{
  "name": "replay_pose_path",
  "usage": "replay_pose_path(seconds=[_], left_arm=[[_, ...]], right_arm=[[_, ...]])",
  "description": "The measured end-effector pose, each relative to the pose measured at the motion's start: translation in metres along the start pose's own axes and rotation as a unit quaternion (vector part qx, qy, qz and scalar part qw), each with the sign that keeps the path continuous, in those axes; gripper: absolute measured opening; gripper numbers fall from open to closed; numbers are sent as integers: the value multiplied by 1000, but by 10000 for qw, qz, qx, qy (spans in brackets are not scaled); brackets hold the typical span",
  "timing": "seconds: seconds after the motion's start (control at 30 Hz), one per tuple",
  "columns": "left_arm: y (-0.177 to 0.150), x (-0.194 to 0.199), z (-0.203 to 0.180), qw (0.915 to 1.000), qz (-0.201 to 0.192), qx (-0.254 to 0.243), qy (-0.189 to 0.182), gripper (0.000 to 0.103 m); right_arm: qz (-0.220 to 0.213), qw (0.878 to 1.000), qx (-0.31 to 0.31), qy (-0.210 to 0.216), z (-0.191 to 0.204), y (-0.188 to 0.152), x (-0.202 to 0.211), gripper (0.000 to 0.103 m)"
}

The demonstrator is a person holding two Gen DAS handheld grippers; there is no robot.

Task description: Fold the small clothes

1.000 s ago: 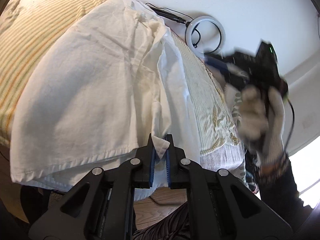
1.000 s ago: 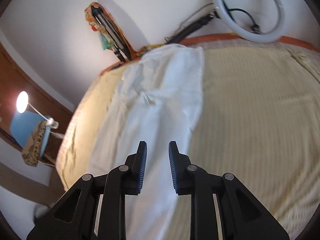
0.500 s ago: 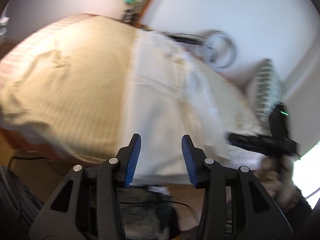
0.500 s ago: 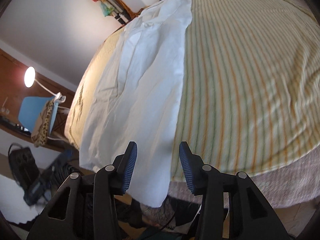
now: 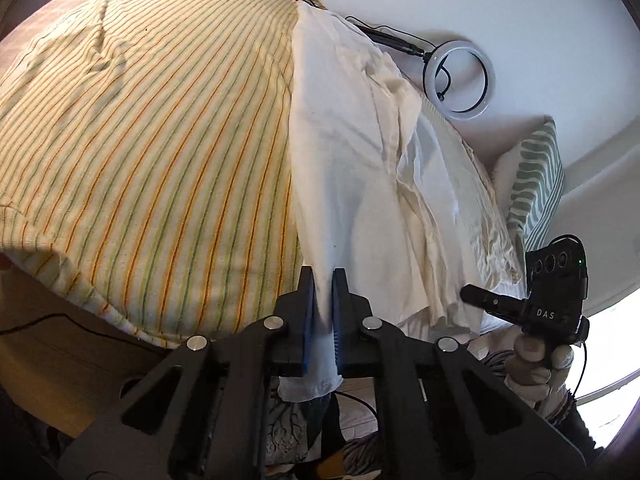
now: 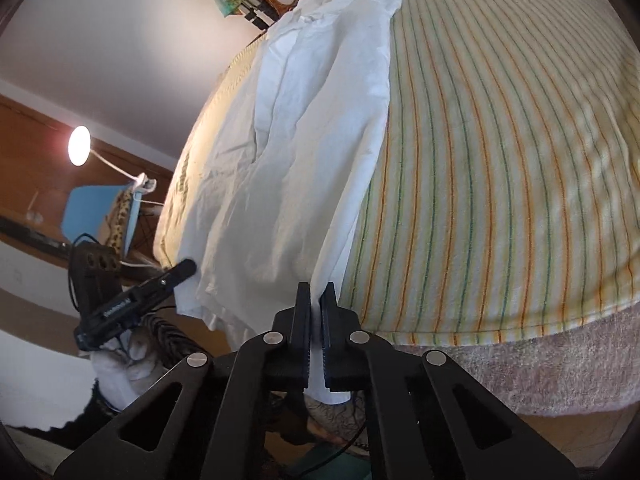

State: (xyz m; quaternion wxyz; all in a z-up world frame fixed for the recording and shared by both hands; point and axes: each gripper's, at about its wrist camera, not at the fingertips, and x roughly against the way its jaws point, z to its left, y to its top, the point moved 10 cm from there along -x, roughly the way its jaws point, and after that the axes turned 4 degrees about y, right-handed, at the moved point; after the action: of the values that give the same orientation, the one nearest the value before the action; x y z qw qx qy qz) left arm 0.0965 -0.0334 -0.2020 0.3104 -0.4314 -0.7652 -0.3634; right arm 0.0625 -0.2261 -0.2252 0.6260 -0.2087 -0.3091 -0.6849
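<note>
White cotton garment (image 5: 352,168) is lying on the striped bed cover (image 5: 152,152), near hem hanging off. L gripper (image 5: 319,280) & R gripper (image 6: 316,294), fingers having just closed, are each pinching a hem corner, prob. to lift it for folding.

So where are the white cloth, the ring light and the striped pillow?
white cloth (image 5: 344,168): left wrist view, its flat middle.
ring light (image 5: 486,66): left wrist view, right rim.
striped pillow (image 5: 536,184): left wrist view, its face.
</note>
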Motion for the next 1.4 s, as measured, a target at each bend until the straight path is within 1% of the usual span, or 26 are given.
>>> replay_pose_path(seconds=[0.07, 0.13, 0.17, 0.23, 0.3, 0.37, 0.4, 0.43, 0.5, 0.53, 0.57, 0.67, 0.7, 0.77, 0.8, 0.83, 0.87, 0.97, 1.07, 1.1, 1.17, 1.27, 1.33, 1.37, 1.4], left_arm=[[5, 14, 0, 9995, -42, 208, -227, 5], [6, 22, 0, 9994, -73, 186, -296, 5], [4, 20, 1, 9996, -46, 139, -254, 5], [-1, 7, 4, 10000, 52, 13, -19, 5], [-5, 1, 7, 9999, 86, 110, -12, 5], [-7, 5, 12, 9997, 37, 218, -44, 7], [-8, 6, 14, 9996, 35, 267, -33, 13], [-10, 7, 16, 9996, 45, 275, -6, 15], [-14, 11, 17, 9998, 15, 206, 39, 17], [-16, 12, 16, 9998, 11, 154, 85, 17], [-19, 13, 15, 9999, 25, 133, 99, 18], [-23, 13, 12, 9999, 82, 54, 84, 24], [-24, 13, 12, 9999, 112, 45, 84, 25], [-27, 11, 10, 9997, 215, 74, 16, 25], [-28, 10, 10, 9996, 275, 73, -23, 24], [-30, 9, 8, 9996, 281, 25, -34, 16], [-30, 9, 8, 9996, 277, -8, -27, 5], [-27, 19, 4, 9995, 186, 111, -213, 4], [-24, 30, -1, 9996, 59, -3, -289, 4], [-25, 30, -1, 9997, 53, -52, -242, 4], [-30, 17, 5, 9998, 120, -168, 8, 4], [-33, 12, 11, 9999, 134, -51, 17, 4], [-32, 14, 12, 9999, 130, -13, -14, 5], [-32, 14, 13, 9999, 167, -1, -17, 9], [-32, 14, 14, 9998, 212, 3, 7, 18]], right_arm=[[-153, 9998, -56, 150, 3, 0, 21, 2], [-281, 9994, -26, 215, 2, -2, 31, 2], [-242, 9996, -57, 150, -3, -5, 28, 2], [-104, 9999, -133, 7, -13, -9, 16, 2], [-48, 9998, -78, -178, -18, -13, 10, 2], [-59, 10000, -24, -76, -13, -12, 14, 4], [-23, 10000, -38, -42, -12, -12, 17, 6], [24, 10000, -44, -70, -14, -13, 21, 7], [93, 9999, -90, -59, -18, -17, 30, 10], [137, 9998, -121, -33, -19, -21, 33, 15], [178, 9997, -137, -21, -18, -25, 33, 17], [365, 9990, -263, 33, -22, -37, 27, 17], [426, 9986, -300, 73, -23, -39, 24, 17], [490, 9981, -345, 147, -22, -40, 17, 17], [524, 9979, -319, 197, -19, -40, 14, 13], [517, 9979, -254, 298, -13, -40, 11, 6], [469, 9983, -185, 288, -11, -38, 12, 5], [338, 9992, 87, 182, -1, -37, 22, 4], [165, 9996, 176, 161, 0, -38, 35, 3], [170, 9997, 168, 94, -4, -39, 33, 3], [320, 9995, 10, -81, -14, -44, 20, 3], [397, 9984, 55, -395, -19, -44, 17, 5], [501, 9983, 109, -275, -17, -44, 22, 10], [488, 9983, 153, -279, -17, -43, 25, 11], [459, 9983, 189, -298, -16, -41, 27, 13]])
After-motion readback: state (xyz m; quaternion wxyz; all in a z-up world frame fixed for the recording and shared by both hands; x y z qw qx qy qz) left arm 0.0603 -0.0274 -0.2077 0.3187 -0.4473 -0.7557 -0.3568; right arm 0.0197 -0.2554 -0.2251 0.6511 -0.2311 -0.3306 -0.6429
